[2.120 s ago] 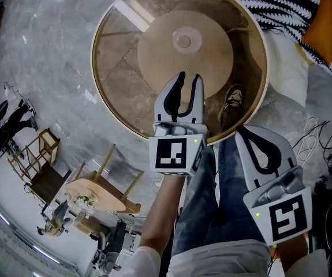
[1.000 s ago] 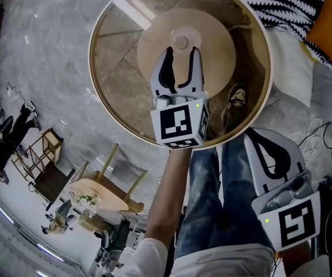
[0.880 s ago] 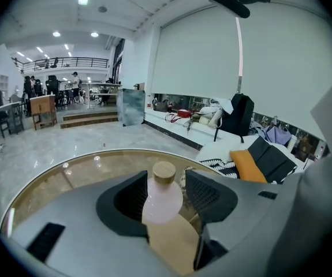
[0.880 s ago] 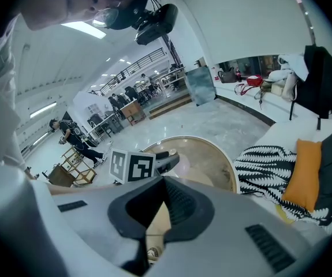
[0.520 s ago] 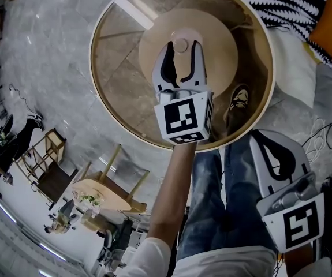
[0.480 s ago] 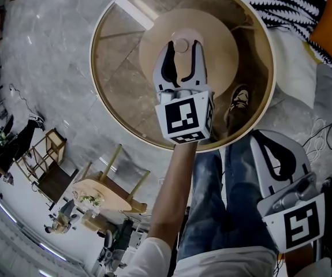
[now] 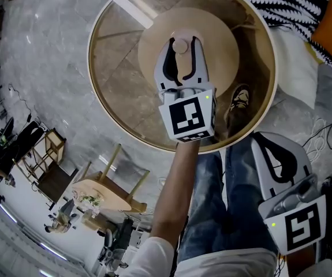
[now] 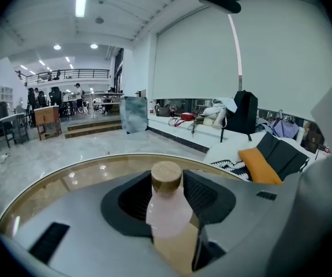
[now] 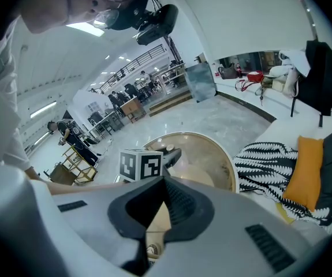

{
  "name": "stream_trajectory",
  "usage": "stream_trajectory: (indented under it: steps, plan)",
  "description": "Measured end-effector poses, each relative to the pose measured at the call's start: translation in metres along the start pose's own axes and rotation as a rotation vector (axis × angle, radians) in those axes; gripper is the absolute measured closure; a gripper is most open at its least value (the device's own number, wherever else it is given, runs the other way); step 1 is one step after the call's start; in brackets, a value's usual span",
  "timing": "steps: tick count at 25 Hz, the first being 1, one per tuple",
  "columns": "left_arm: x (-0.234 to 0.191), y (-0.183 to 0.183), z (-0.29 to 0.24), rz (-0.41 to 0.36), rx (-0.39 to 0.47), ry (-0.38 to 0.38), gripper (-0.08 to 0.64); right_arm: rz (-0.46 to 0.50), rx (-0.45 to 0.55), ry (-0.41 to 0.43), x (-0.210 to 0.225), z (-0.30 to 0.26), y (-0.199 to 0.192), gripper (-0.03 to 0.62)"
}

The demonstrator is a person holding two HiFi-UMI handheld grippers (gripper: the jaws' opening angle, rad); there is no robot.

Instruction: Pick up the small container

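Pink small container (image 8: 167,212) between jaws of left tool (image 7: 181,39), just closing, unclamped | right tool (image 7: 260,138) together | shoe (image 7: 235,100) under glass table (image 7: 114,79)

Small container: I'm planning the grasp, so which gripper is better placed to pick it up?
Left. The left gripper has jaws that were just closing, and they straddle the small container on the round glass table. The right gripper hangs off the table by the person's leg, jaws together.

Small container (image 8: 167,206) partly hidden by left claw (image 8: 168,178), distant people (image 9: 73,138) too small
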State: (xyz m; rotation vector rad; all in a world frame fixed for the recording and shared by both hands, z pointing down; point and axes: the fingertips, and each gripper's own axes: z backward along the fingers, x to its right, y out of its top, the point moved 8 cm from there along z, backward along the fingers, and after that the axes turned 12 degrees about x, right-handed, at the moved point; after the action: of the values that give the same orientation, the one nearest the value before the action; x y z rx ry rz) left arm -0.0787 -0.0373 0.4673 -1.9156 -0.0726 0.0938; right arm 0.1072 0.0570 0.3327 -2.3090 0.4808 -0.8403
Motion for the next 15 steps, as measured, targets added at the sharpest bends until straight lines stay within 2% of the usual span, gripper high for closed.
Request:
stream_trajectory:
  steps: [6,7,15]
  plan:
    - [0.000,0.002,-0.004,-0.034,0.026,0.026,0.384,-0.009,-0.011,0.003,-0.001,0.001,0.001,0.577]
    - [0.000,0.001,-0.005,-0.035,0.030,0.031,0.402,-0.012,-0.016,0.005,-0.001,0.001,-0.001,0.577]
    - [-0.001,-0.001,-0.003,-0.008,0.051,0.029,0.419,-0.020,-0.010,0.013,-0.002,-0.002,-0.009,0.577]
